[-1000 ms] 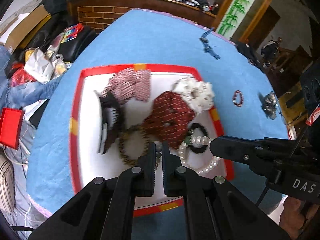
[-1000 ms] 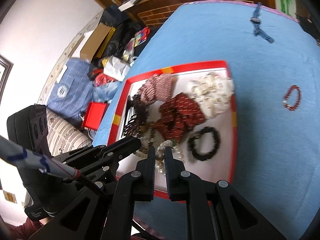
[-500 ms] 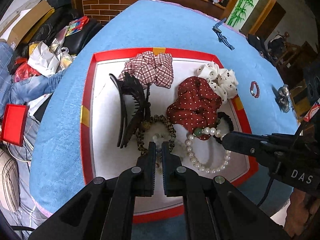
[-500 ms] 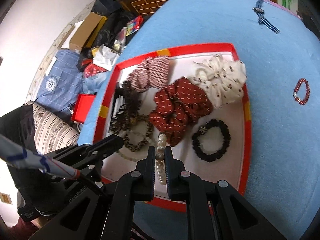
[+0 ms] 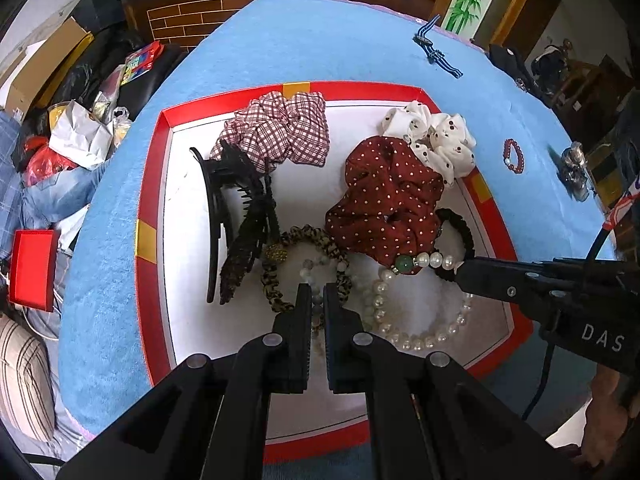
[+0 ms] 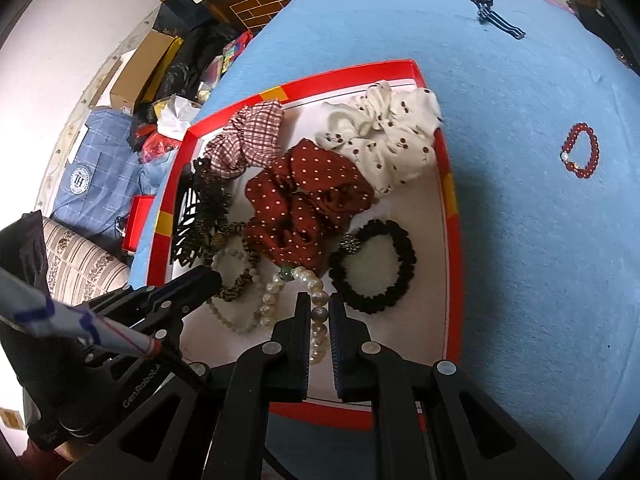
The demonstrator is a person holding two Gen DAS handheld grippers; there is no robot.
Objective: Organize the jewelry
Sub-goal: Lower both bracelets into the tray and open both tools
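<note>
The left claw (image 5: 317,298) is clamped on a pale bead bracelet (image 5: 310,266), whose beads run between its nearly closed pads and lie inside the loop of a leopard-print hair tie (image 5: 308,236). The right claw (image 6: 319,312) is clamped on the pearl bracelet (image 6: 276,288), a strand of pearls caught between its pads, with the green bead (image 6: 286,273) just beyond the tips. Both bracelets lie in the red-rimmed tray (image 5: 149,208) on its white floor. Just right of the right claw sits a black scrunchie (image 6: 404,256); beyond are a red polka-dot scrunchie (image 6: 304,200), a white cherry-print scrunchie (image 6: 384,140), a checked scrunchie (image 5: 276,132) and a black claw clip (image 5: 218,216). Well apart, on the blue worktop (image 6: 520,240), lies a red bead bracelet (image 6: 591,160).
</note>
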